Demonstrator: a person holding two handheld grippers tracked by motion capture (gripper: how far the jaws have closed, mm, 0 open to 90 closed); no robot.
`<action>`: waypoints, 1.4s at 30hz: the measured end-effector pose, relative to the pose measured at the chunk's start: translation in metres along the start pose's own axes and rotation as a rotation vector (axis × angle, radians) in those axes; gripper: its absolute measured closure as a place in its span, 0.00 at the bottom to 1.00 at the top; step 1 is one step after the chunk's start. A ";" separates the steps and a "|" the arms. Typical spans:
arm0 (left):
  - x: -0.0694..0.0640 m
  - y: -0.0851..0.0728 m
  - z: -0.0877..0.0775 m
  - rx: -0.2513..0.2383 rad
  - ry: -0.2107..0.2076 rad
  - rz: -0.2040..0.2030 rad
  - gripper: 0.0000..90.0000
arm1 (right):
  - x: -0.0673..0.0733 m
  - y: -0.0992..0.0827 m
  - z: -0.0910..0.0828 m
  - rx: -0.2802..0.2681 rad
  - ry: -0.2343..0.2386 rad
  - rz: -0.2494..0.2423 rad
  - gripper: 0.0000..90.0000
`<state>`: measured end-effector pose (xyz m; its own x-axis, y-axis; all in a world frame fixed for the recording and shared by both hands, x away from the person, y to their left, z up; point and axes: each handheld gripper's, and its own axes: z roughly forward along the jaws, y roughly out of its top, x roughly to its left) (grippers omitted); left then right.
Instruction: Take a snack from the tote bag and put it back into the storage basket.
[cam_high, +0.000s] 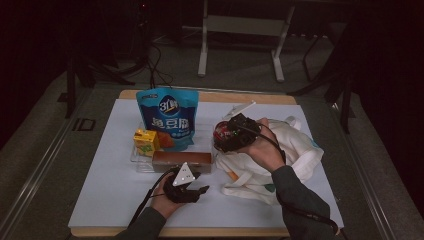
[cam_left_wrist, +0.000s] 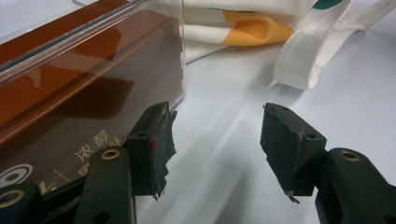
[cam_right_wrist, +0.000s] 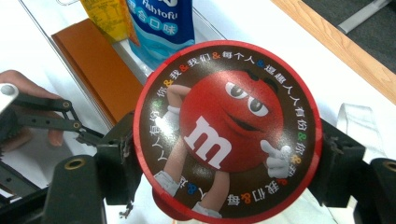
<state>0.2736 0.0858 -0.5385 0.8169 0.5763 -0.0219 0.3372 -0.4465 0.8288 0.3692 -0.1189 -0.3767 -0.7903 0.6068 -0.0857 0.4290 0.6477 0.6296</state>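
My right gripper (cam_high: 224, 137) is shut on a round red M&M's tin (cam_high: 218, 132) and holds it up over the left edge of a white tote bag (cam_high: 280, 155). In the right gripper view the tin's lid (cam_right_wrist: 229, 130) faces the camera, with a jaw pressed on either side. My left gripper (cam_high: 199, 183) rests low on the white mat, open, with nothing between its jaws (cam_left_wrist: 215, 144). Its left jaw lies against the front of a brown box (cam_left_wrist: 70, 93) in a clear case. The bag's strap (cam_left_wrist: 308, 56) lies just beyond.
A blue snack pouch (cam_high: 167, 117) stands at the back of a clear tray (cam_high: 136, 159), a yellow juice carton (cam_high: 146, 141) in front of it and the brown box (cam_high: 181, 161) at the tray's near side. A wooden table edge (cam_high: 250, 97) borders the mat.
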 end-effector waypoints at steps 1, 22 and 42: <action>0.000 0.000 0.000 -0.002 0.000 -0.003 0.48 | 0.000 0.001 0.001 0.000 0.001 0.000 0.28; 0.000 0.000 0.000 -0.002 -0.001 -0.006 0.48 | 0.004 0.010 0.014 -0.002 0.010 0.021 0.28; 0.000 0.000 0.000 -0.001 -0.002 -0.005 0.48 | 0.009 0.017 0.024 -0.011 0.008 0.041 0.28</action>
<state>0.2740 0.0858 -0.5387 0.8160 0.5775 -0.0270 0.3408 -0.4427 0.8294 0.3800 -0.0909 -0.3851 -0.7757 0.6289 -0.0531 0.4567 0.6173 0.6406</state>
